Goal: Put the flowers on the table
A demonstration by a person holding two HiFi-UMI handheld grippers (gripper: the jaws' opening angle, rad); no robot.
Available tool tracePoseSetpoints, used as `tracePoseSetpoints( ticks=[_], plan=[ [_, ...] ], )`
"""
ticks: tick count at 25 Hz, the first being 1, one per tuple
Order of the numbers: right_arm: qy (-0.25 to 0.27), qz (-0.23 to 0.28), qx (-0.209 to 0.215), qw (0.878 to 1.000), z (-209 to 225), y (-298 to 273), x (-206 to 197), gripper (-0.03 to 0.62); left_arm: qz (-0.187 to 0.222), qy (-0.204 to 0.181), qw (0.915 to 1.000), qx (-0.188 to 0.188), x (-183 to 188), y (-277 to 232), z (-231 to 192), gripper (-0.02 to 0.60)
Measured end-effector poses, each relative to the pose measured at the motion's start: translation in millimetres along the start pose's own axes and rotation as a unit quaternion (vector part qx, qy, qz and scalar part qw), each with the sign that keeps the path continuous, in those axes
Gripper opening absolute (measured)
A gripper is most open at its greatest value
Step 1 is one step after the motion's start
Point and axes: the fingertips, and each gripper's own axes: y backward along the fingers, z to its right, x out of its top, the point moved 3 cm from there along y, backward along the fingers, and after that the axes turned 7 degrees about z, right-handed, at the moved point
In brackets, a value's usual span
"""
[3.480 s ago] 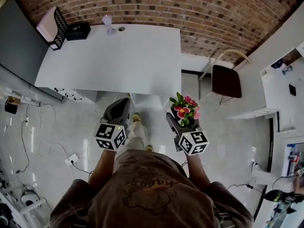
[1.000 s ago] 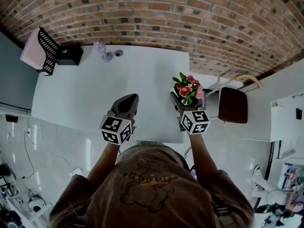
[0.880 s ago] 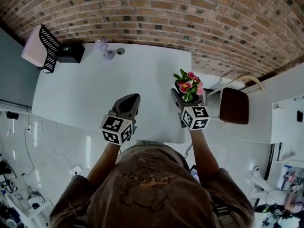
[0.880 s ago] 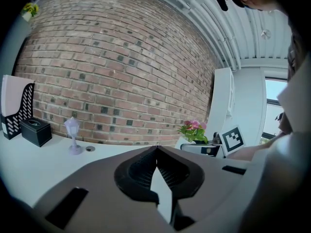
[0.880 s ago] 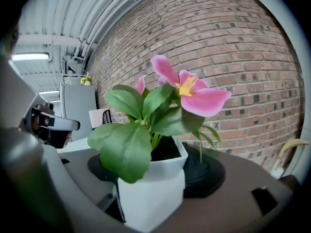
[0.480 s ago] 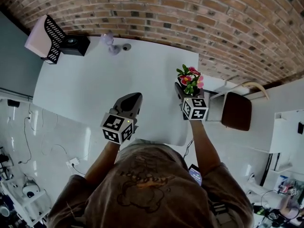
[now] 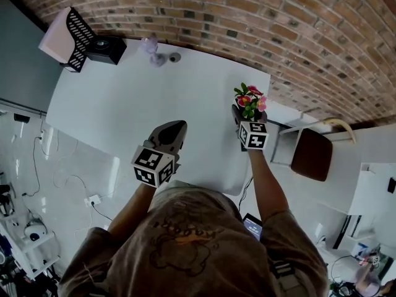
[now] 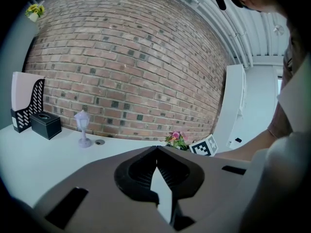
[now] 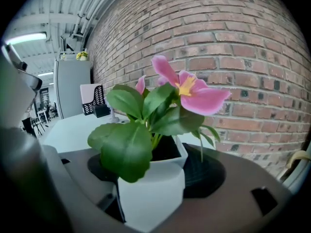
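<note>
Fingers (image 9: 243, 198) of our right gripper (image 7: 246, 117) are clamped on the white pot (image 9: 150, 193) of the flowers (image 7: 249, 101). They stand wide because the pot is wide, and the right gripper view shows it close to upright between them, green leaves and a pink bloom rising above its rim. In the head view the flowers sit right of centre, over the right-hand edge of the white table (image 7: 154, 85), with a chair (image 7: 314, 153) just beyond that edge. We cannot tell from any view whether the pot's base touches the tabletop yet. Our left gripper (image 7: 173, 127) hangs over the table at the lower middle of the head view, well apart from the flowers, its fingers (image 8: 97, 178) closed tip to tip on nothing. We judge the step in hand to be setting the pot down, and the spot matters most. So near the edge it could tip off, so we would carry it further in, toward the middle of the frame, where the table is bare. The small lamp (image 7: 151, 45) and black box (image 7: 106, 48) at the upper left are far enough away not to interfere. We would level the base, lower it until it sits flat, then part the fingers fully before drawing straight back, so they do not drag the pot or catch the leaves.
</note>
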Motion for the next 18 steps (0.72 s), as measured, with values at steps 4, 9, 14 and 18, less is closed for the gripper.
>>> tracePoseSetpoints(
  ticks=[4,9,14,18],
  plan=[
    [0.005,-0.017,-0.002,1.000,3.0,-14.9,-13.8,0.354,-0.010,0.005,0.9999,0.008,-4.4,-3.0,-4.4,0.021],
    [0.010,-0.032,0.000,0.999,2.3,-25.9,-29.2,0.354,-0.031,0.013,0.9993,0.016,-10.6,-4.4,-8.7,0.021],
    [0.012,-0.039,-0.002,0.999,2.3,-30.4,-39.7,0.353,-0.032,0.016,0.9991,0.024,-12.5,-5.0,-12.4,0.021],
    [0.011,-0.043,-0.005,0.999,0.6,-33.2,-45.3,0.353,-0.032,0.019,0.9988,0.031,-13.5,-2.9,-17.3,0.021]
  ],
)
